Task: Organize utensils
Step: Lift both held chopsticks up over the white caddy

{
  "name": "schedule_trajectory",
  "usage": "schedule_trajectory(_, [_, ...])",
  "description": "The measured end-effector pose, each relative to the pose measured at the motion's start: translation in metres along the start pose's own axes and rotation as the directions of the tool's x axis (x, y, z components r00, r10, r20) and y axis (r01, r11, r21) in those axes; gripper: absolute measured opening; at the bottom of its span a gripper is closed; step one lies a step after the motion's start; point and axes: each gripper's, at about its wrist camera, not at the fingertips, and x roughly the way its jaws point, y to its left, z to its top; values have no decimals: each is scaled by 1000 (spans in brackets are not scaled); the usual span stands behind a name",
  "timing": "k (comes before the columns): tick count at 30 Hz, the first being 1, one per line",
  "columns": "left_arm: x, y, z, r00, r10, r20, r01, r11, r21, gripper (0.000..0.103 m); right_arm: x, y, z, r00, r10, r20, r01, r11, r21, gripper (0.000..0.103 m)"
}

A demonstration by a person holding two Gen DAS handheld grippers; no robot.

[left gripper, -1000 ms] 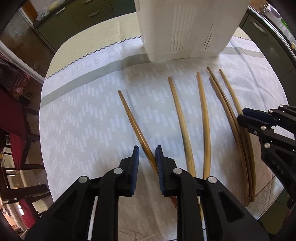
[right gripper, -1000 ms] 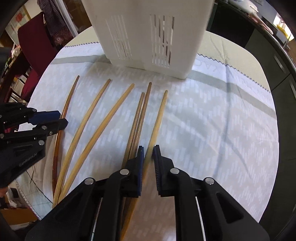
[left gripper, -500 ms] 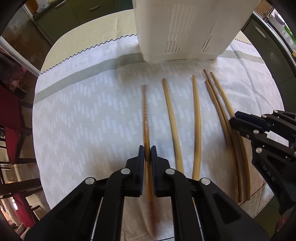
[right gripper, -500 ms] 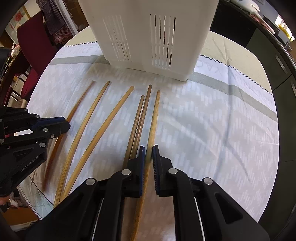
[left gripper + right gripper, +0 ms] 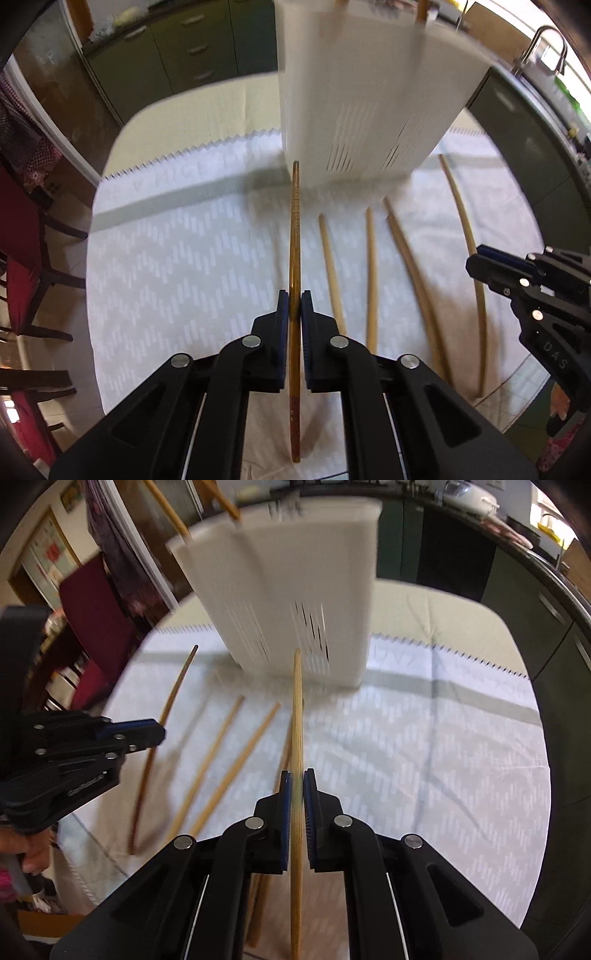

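White plastic formed the one container on your table: a tall slotted holder (image 5: 369, 96) standing upright at the far edge of the patterned cloth (image 5: 166, 266). Two stick ends rose above its rim in the right wrist view, a longer one (image 5: 168, 507) and a shorter one (image 5: 227, 506); the inside of the holder could not be seen in either view.

Your left gripper (image 5: 295, 306) was closed on a dark brown chopstick (image 5: 295, 229), the blue pads pressing it on both sides partway along its length. That stick ran straight ahead, lifted off the cloth, its ringed tip close to the holder's base as seen from the left wrist. In the right wrist view the same stick (image 5: 162, 716) passed through the left gripper (image 5: 147, 734) at the left of the frame.

Your right gripper (image 5: 296, 790) was likewise closed on a pale chopstick (image 5: 297, 720), gripped between the pads and pointing at the holder (image 5: 295, 590). Its tip stood before the slotted wall; whether it touched could not be told. From the left wrist this stick (image 5: 465, 236) curved past the right gripper (image 5: 476, 262).

Loose on the cloth between your two grippers lay more chopsticks: two pale ones (image 5: 330, 269) (image 5: 370, 273) side by side but apart, and a darker one (image 5: 410, 266) to their right. Motion blur left it unclear whether that last was one stick or two lying together.
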Motion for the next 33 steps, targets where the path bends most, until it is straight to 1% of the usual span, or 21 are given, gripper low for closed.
schedule_trajectory(3, [-23, 0, -4, 998, -16, 57, 16, 1000, 2, 7, -23, 0, -8, 998, 22, 66, -23, 1000, 9, 8])
schedule_trajectory(7, [-50, 0, -14, 992, -10, 125, 8, 1000, 20, 7, -51, 1, -19, 989, 30, 143, -32, 999, 14, 8])
schedule_trajectory(11, [-67, 3, -21, 988, -12, 157, 8, 1000, 27, 7, -72, 4, -29, 977, 29, 209, -33, 999, 15, 8])
schedule_trajectory(14, [-83, 4, -30, 983, -2, 183, -5, 999, 39, 7, -86, 4, -37, 969, 36, 243, -40, 999, 12, 8])
schedule_trajectory(19, [-95, 5, -36, 980, -8, 201, -2, 999, 49, 7, -103, 8, -47, 959, 37, 280, -39, 999, 2, 8])
schedule_trajectory(27, [-109, 4, -42, 975, -18, 223, 6, 999, 53, 7, -117, 14, -54, 952, 33, 304, -31, 999, -13, 8])
schedule_trajectory(31, [-119, 3, -41, 970, -28, 243, 15, 998, 55, 7, -123, 14, -49, 946, 35, 322, -32, 999, -14, 8])
schedule_trajectory(33, [-129, 0, -38, 964, -36, 264, 20, 998, 60, 7, -131, 16, -44, 940, 41, 339, -36, 999, -19, 8])
